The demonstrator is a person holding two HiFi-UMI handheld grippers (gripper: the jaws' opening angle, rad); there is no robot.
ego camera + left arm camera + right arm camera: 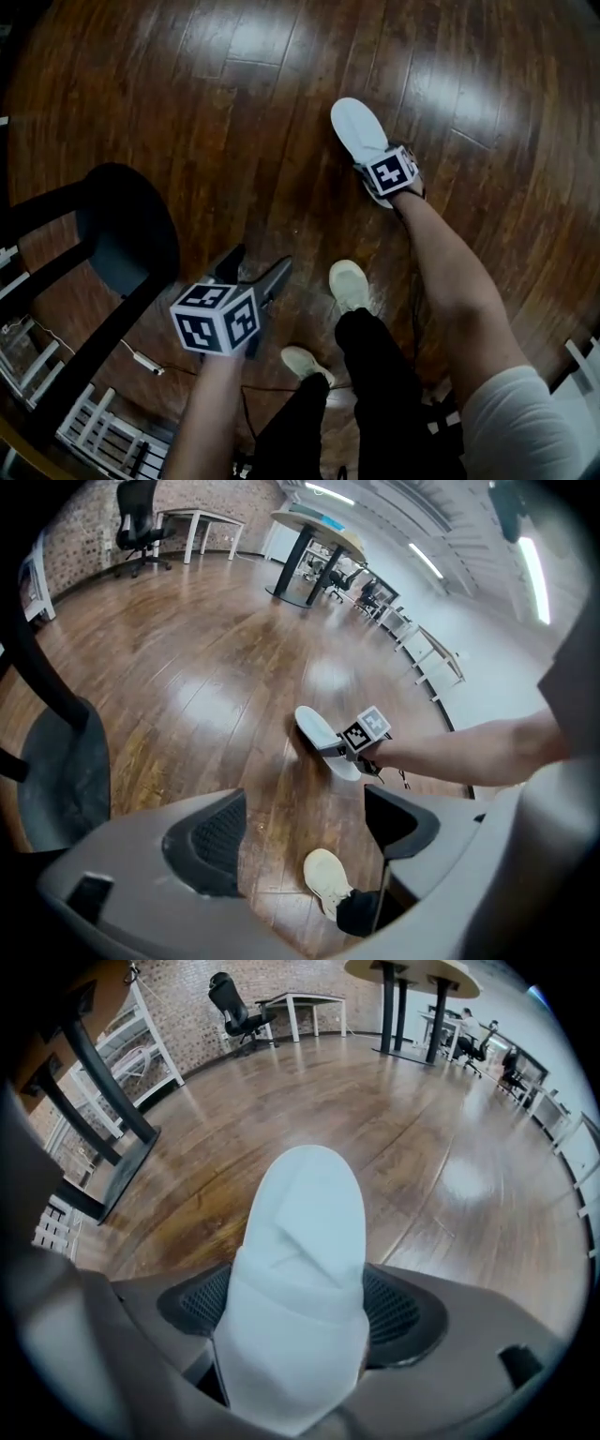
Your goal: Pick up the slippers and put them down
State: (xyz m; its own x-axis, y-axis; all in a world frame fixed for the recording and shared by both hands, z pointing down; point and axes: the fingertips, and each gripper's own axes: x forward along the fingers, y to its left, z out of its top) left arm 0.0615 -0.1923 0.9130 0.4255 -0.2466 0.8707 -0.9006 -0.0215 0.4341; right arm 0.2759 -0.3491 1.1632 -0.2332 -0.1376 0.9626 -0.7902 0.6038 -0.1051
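Note:
A white slipper (358, 129) sticks out forward from my right gripper (378, 174), low over the wooden floor (234, 103). In the right gripper view the slipper (300, 1269) fills the space between the two dark pads (398, 1309), which are shut on its heel end. From the left gripper view the same slipper (321, 739) shows beyond my right gripper's marker cube. My left gripper (253, 272) hangs lower left, open, with nothing between its fingers (208, 841). I see only one slipper.
A black chair base (112, 234) stands at the left, with white rails (103, 436) at the lower left. The person's light shoes (349, 284) stand on the floor between the grippers. Desks and office chairs (141, 522) sit far off.

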